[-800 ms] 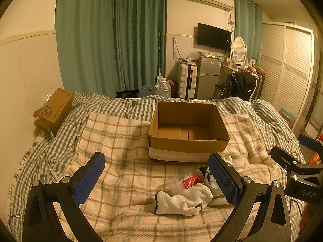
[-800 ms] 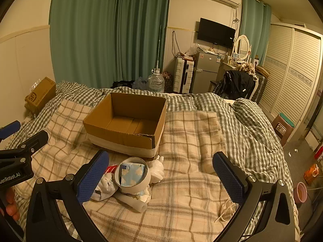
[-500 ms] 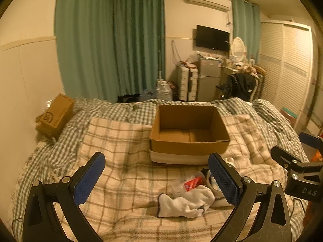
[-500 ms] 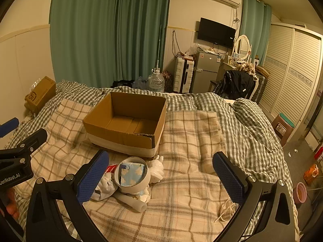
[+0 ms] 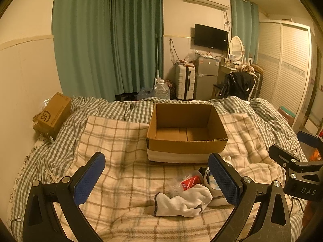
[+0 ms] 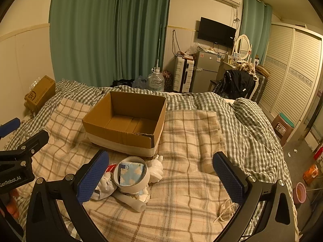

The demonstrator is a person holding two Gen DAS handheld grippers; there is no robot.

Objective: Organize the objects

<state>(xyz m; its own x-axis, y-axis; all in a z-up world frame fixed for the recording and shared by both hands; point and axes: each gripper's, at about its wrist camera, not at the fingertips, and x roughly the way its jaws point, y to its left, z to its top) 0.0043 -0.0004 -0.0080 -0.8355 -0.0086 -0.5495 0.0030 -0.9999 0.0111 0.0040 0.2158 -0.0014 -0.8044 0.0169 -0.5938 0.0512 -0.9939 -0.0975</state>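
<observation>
The open brown cardboard box [image 6: 125, 124] sits mid-frame on the plaid blanket [image 6: 187, 141], nothing inside. Below it, a white round tub [image 6: 131, 176] holds a blue-patterned packet [image 6: 131, 172]. The left gripper [image 5: 155, 178] and the right gripper [image 6: 159, 173] both gape wide, holding nothing.

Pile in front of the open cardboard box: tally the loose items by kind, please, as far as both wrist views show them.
White sock: 1
Red-labelled plastic bottle: 1
Wide white tape roll, a blue patterned packet inside it: 1 each
White figurine: 1
Pale foam tube: 1
Total: 6; more may be hidden underneath.
</observation>
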